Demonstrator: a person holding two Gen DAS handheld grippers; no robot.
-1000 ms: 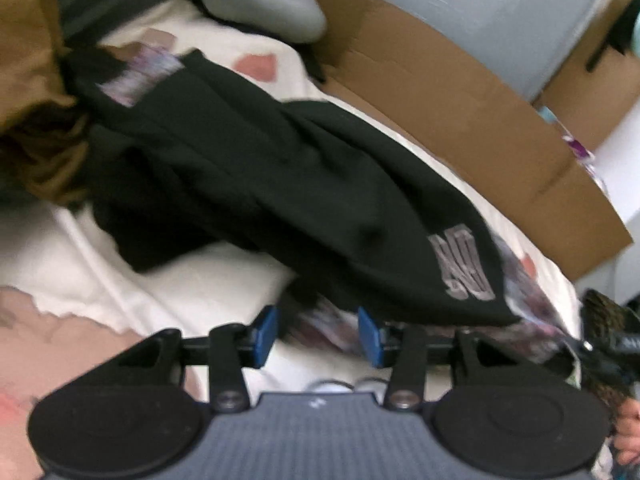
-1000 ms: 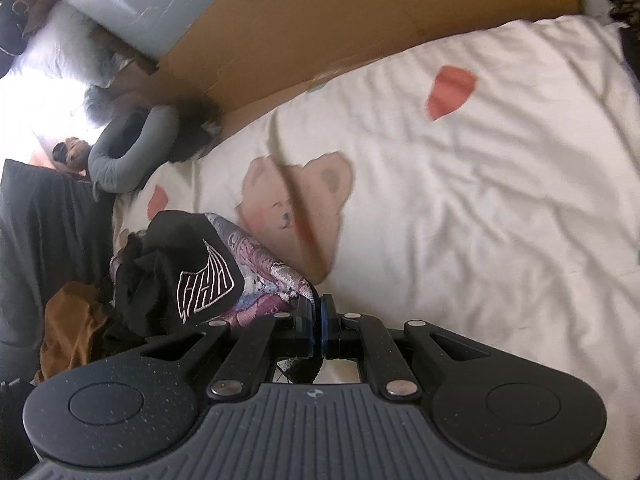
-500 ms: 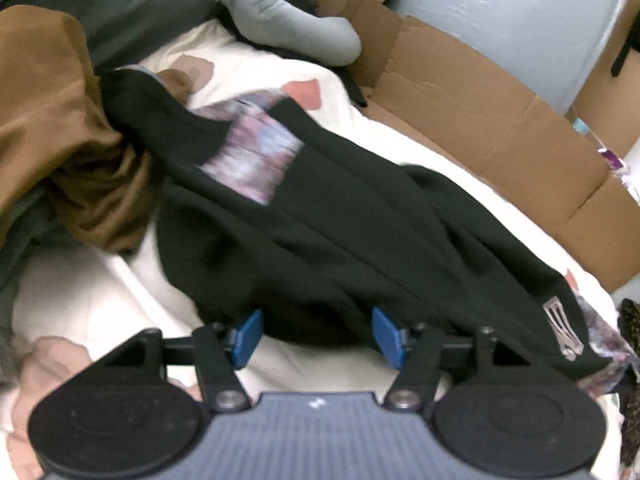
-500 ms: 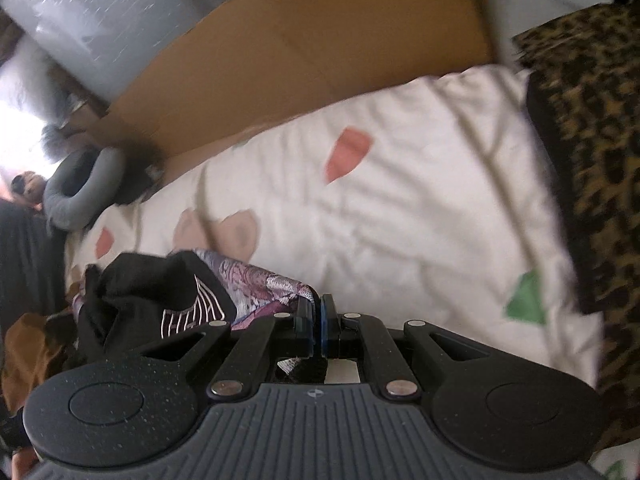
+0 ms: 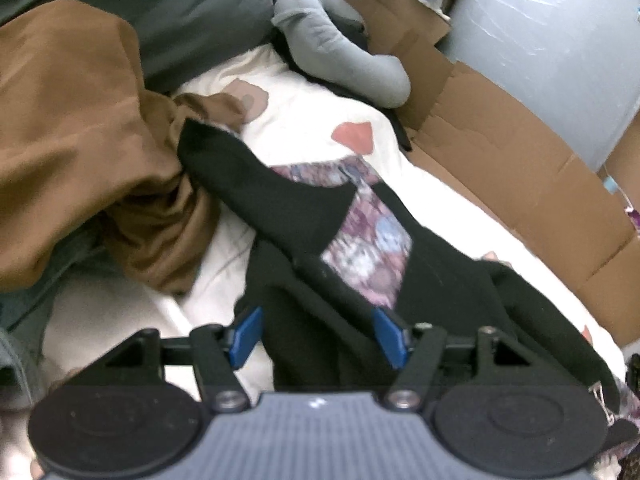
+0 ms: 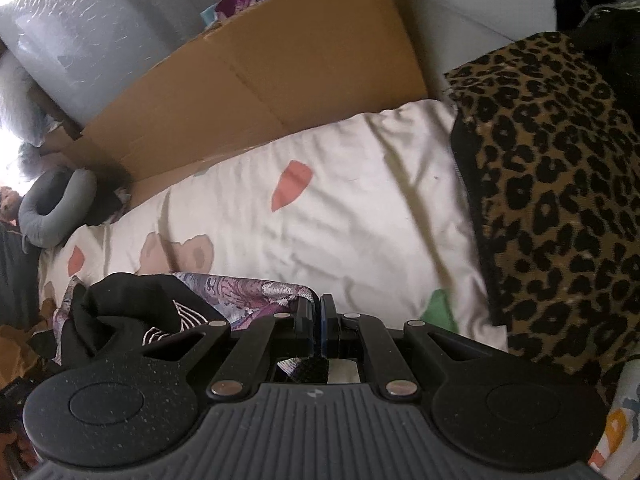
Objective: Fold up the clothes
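Observation:
A black garment with purple patterned panels lies stretched across the white bed sheet. My left gripper is open, its blue pads on either side of a black fold of the garment. My right gripper is shut on the garment's patterned edge; the black part with a white line print bunches to its left.
A brown garment is heaped at the left by a dark pillow. A grey neck pillow and flat cardboard line the far side. A leopard-print cloth lies right of my right gripper.
My left gripper moved along the black garment toward the brown pile and now straddles a fold. My right gripper pulled the held edge toward the leopard-print cloth, stretching the garment.

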